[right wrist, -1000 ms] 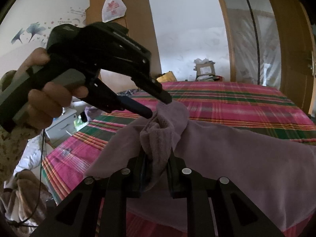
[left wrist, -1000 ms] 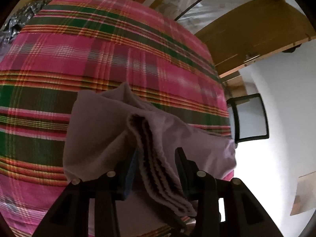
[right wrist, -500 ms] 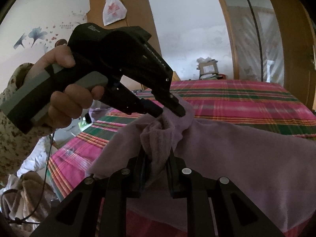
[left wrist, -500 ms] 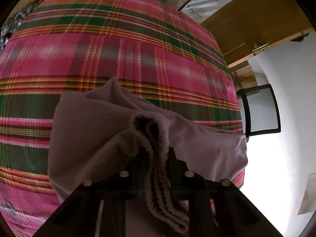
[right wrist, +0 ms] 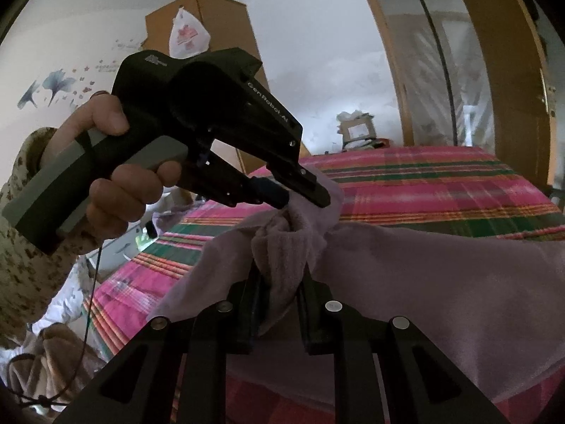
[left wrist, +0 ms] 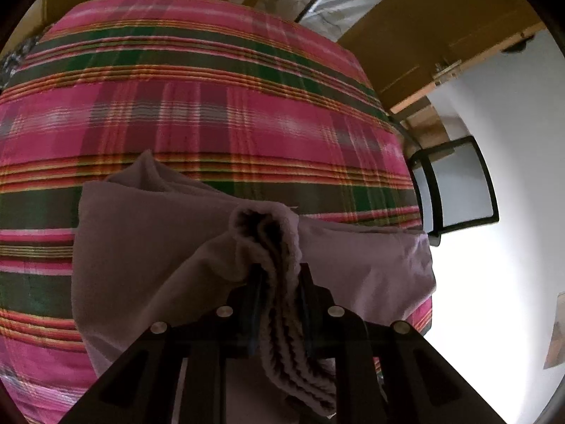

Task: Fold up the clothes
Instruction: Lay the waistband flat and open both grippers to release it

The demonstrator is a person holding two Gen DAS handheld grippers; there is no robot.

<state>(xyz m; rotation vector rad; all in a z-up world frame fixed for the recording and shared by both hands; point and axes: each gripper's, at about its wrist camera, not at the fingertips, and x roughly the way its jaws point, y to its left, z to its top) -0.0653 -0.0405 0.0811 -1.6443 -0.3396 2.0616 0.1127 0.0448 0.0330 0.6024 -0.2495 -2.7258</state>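
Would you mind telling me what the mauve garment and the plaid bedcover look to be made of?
The mauve garment looks like soft fleece or terry: matte, with a nubbly pile along its bunched hem and thick, rounded folds. The plaid bedcover looks like thin woven cotton: flat, matte, with crisp pink, green and orange stripes woven through and a few shallow creases. Neither fibre can be told for certain.

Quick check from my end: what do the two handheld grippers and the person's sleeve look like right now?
The left gripper is a matte black, angular pistol-shaped tool with a grey handle, white lettering on its side, blue inner pads and a thin black cable hanging below. The right gripper shows black fingers with silver screws. The sleeve is beige with brown speckles.
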